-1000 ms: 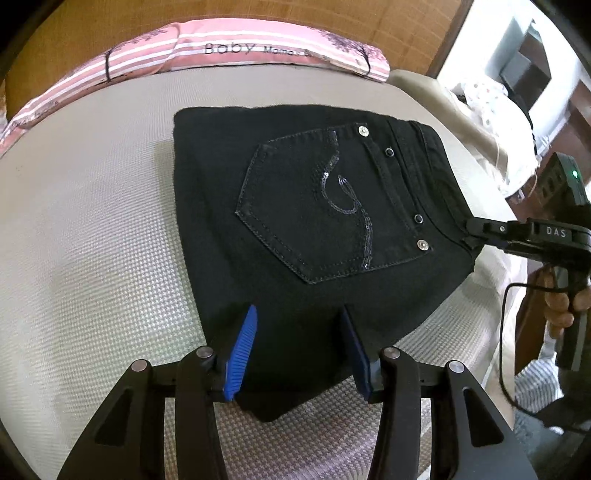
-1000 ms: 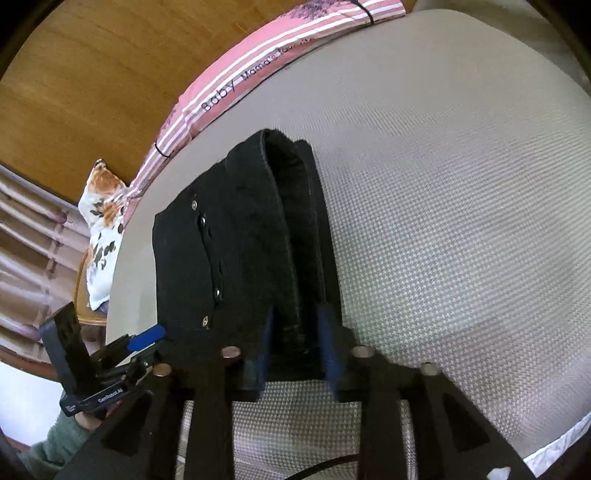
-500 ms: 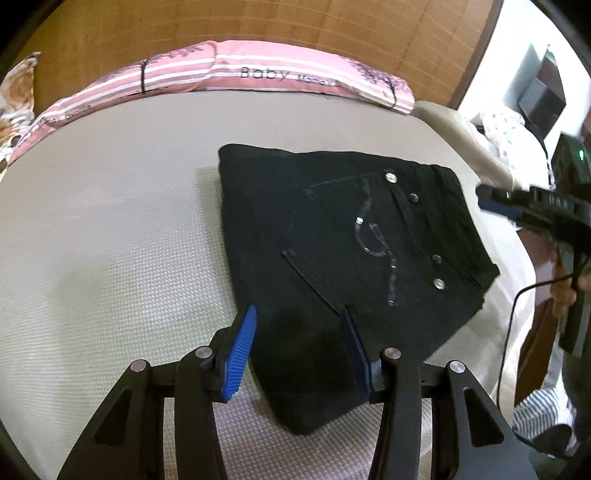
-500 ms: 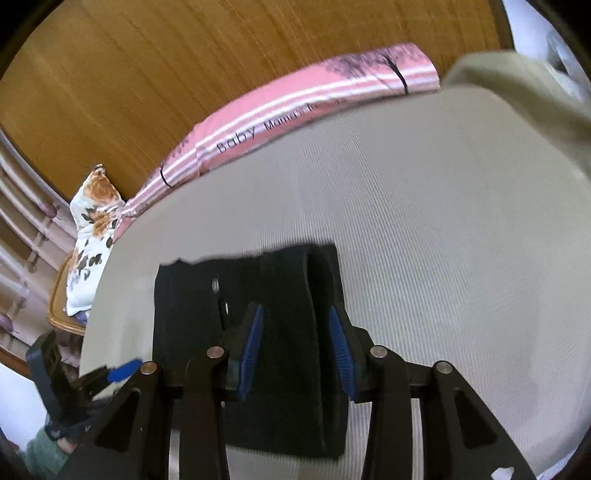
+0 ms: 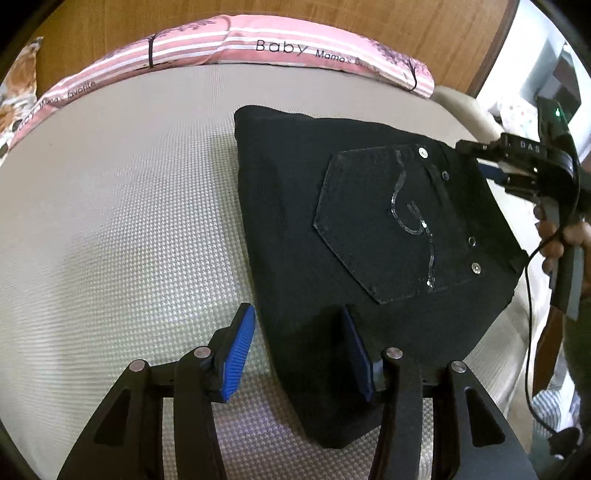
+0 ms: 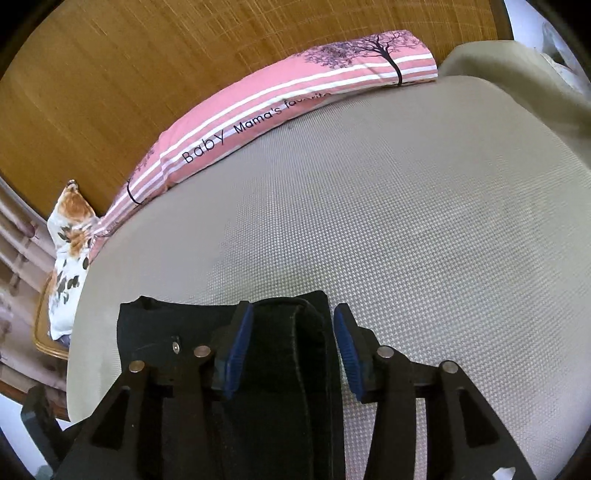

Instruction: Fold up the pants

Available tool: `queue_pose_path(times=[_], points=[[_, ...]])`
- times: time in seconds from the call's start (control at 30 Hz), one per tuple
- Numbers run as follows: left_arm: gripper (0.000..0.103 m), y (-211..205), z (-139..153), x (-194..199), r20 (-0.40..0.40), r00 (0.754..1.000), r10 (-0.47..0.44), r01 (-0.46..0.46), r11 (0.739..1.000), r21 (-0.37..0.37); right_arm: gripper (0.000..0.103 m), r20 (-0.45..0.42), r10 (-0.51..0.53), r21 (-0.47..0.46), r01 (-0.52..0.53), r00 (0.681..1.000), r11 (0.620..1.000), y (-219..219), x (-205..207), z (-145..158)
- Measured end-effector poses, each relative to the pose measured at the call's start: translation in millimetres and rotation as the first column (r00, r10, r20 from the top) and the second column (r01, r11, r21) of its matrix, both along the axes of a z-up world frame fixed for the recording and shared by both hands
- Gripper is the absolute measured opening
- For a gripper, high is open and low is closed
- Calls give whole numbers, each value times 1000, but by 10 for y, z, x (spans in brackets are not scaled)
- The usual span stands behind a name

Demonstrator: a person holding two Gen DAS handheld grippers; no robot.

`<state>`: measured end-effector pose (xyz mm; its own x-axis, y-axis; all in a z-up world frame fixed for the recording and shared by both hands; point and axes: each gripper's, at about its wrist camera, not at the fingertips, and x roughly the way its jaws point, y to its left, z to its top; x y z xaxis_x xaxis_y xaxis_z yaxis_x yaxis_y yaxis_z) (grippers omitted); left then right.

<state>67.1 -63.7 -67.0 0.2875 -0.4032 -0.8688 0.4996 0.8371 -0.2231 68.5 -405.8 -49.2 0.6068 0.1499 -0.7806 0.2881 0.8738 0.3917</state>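
Left wrist view: black pants [image 5: 369,229], folded into a compact stack, lying flat on a beige woven mattress [image 5: 110,221]. On top, a back pocket [image 5: 395,225] with a curling sequin motif, silver rivets and snaps along its right-hand edge. Left gripper [image 5: 299,350] low over the stack's near corner, jaws apart and just lately widening; left blue pad over bare mattress, right pad over the black cloth, neither pinching it. At the right edge, the right gripper [image 5: 491,170], its body lettered "DAS", a green light glowing on the unit behind, a hand [image 5: 557,236] wrapped round the handle with a black cable hanging below. Along the far side, a pink striped pillow [image 5: 280,48] printed "Baby Mama…", with "favorite" legible on its left stretch, against a woven bamboo headboard [image 5: 332,18].

Right wrist view: right gripper [image 6: 293,343] released, jaws just lately spreading, straddling the thick folded edge of the pants [image 6: 280,369] without squeezing it; layered seams visible between the pads, one silver rivet to the left. Beyond, open mattress [image 6: 406,221]. Pillow [image 6: 280,103] reading "Baby Mama's favorit…", bare tree prints at its ends. Floral cushion [image 6: 70,236] at far left.
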Motion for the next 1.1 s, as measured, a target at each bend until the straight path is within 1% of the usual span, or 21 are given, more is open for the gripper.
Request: queue_pose_path(times=[0.1, 0.13, 0.23, 0.33, 0.47, 0.53, 0.67, 0.77, 0.9, 1.07, 1.1], points=[[53, 2, -8, 19, -6, 1000, 5, -5, 1000, -9, 44, 2, -1, -6, 1, 1000, 1000, 5, -18, 5], [53, 0, -7, 16, -3, 1000, 5, -5, 1000, -9, 46, 3, -5, -3, 5, 1000, 1000, 3, -30, 3], [54, 1, -13, -4, 9, 1000, 6, -6, 1000, -9, 49, 10, -19, 9, 19, 1000, 1000, 7, -88, 9], [55, 6, -23, 26, 0, 1000, 10, -10, 1000, -20, 56, 0, -5, 47, 5, 1000, 999, 31, -168, -21], [55, 50, -31, 28, -21, 1000, 16, -17, 999, -39, 56, -49, 60, 58, -57, 997, 997, 151, -302, -147], [55, 75, -32, 54, -38, 999, 24, -26, 998, -55, 56, -75, 76, 65, -71, 994, 995, 174, -373, -229], [55, 142, -33, 127, -76, 996, 47, -53, 995, -90, 56, -85, 88, 104, -79, 992, 991, 126, -501, -319], [55, 199, -46, 209, -121, 991, 63, -78, 989, -127, 56, -88, 113, 134, -101, 990, 986, 72, -548, -333], [55, 277, -74, 326, -196, 978, 76, -114, 975, -192, 56, -81, 148, 221, -127, 986, 967, -34, -551, -378], [55, 367, -119, 416, -275, 959, 68, -142, 955, -261, 56, -62, 209, 344, -176, 976, 922, -143, -558, -456], [55, 371, -129, 438, -289, 955, 59, -141, 951, -274, 56, -56, 218, 378, -181, 974, 908, -185, -557, -482]])
